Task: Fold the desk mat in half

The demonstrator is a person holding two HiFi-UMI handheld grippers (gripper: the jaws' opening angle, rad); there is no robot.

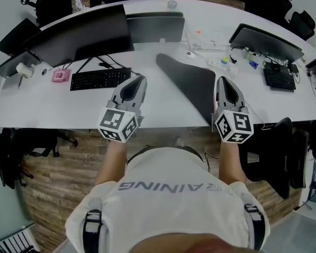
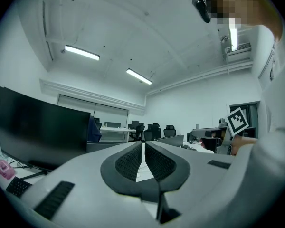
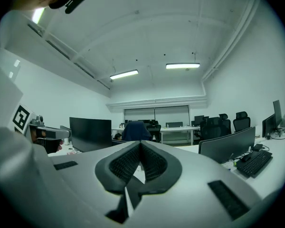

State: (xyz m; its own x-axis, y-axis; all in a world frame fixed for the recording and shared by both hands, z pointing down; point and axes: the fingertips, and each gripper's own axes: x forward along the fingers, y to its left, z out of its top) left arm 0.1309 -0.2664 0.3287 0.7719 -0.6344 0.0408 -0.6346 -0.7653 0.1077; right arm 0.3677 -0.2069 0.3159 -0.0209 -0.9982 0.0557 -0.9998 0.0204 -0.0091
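Head view: left tool [image 1: 139, 80] and right tool [image 1: 221, 81] above tabletop's [image 1: 68, 107] near edge, jaws together, empty. I judge desk mat [image 1: 187, 80] doubled; next I want edges matched, crease pressed.

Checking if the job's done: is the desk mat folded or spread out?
Folded, apparently: the mat lies as a narrow, slanted dark strip on the desk. The layers themselves can't be made out.

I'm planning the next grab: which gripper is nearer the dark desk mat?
Right. The right gripper sits by the right edge of the desk mat in the head view; the left gripper is off to its left, with bare white desk between.
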